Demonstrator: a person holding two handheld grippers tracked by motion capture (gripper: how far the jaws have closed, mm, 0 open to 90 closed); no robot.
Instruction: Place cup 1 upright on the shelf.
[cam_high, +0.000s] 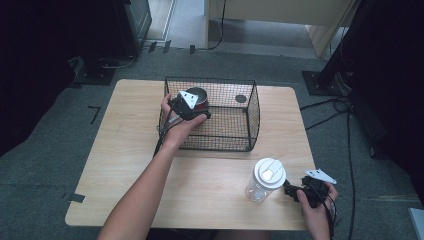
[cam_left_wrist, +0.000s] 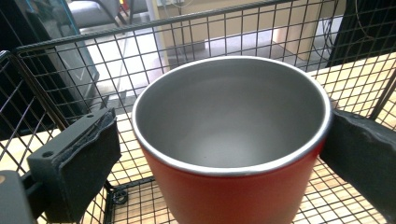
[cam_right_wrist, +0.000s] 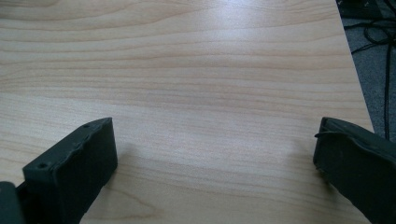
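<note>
Cup (cam_left_wrist: 233, 154), red outside and grey metal inside, stands between the jaws of the left gripper (cam_left_wrist: 219, 154), inside the wire basket (cam_high: 252, 107). In the left gripper view it takes the centre of the frame. The right pad (cam_left_wrist: 362, 158) seems to touch the cup wall just under the rim, while the left pad (cam_left_wrist: 86, 168) stands clearly apart from it, with basket mesh visible in the gap. So the jaws are apart and do not clamp the cup. In the high view the left gripper (cam_high: 192, 107) is at the upper centre of the frame, at the left end of the basket, and the cup (cam_high: 196, 95) shows just behind it.

I judge that the step in hand is either the grasp of the cup or its release in the basket; the pictures do not decide between them. If it is a grasp, the next move calls for closing the jaws evenly on the wall and lifting straight up, so the cup does not catch the wire. If it is a release, the gripper must rise without pushing the cup over.

Right gripper (cam_high: 300, 192) rests at the lower right of the high view, close beside a clear bottle (cam_high: 265, 181) with a white lid. In the right gripper view its jaws stand wide apart over the bare table (cam_right_wrist: 196, 74), holding nothing.
</note>
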